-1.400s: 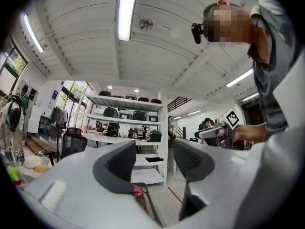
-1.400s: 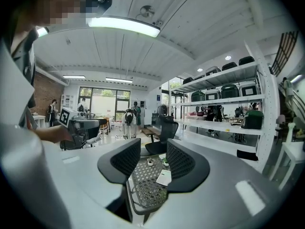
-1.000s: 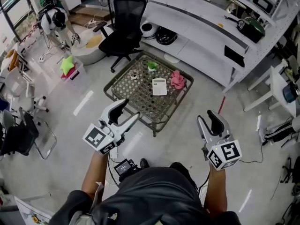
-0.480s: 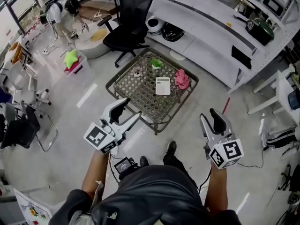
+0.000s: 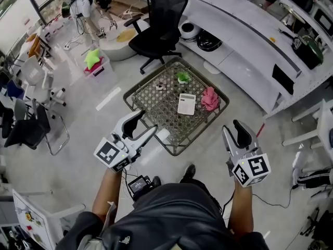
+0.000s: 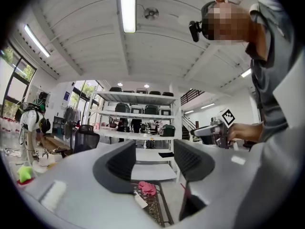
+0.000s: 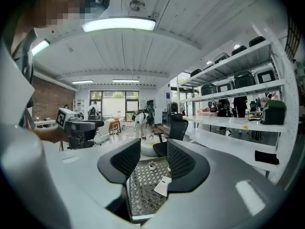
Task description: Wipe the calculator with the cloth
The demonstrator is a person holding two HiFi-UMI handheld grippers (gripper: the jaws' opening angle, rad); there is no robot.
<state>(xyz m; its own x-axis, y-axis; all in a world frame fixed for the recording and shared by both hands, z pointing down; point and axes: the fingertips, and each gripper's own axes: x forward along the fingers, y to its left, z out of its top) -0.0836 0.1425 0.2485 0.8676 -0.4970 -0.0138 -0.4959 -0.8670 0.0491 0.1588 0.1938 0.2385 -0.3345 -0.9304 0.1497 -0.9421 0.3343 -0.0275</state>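
White calculator (image 5: pixel 187 103) lies flat, well ahead of left gripper (image 5: pixel 145 122) & right gripper (image 5: pixel 231 127); crumpled pink cloth (image 5: pixel 210 98) just beside it, on right-gripper side.

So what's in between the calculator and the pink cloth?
Only bare woven tabletop; the head view shows the calculator and the pink cloth side by side, a narrow gap apart.

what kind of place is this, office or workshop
Likely a lab or workshop space: long white shelves, a black office chair and a low wicker table.
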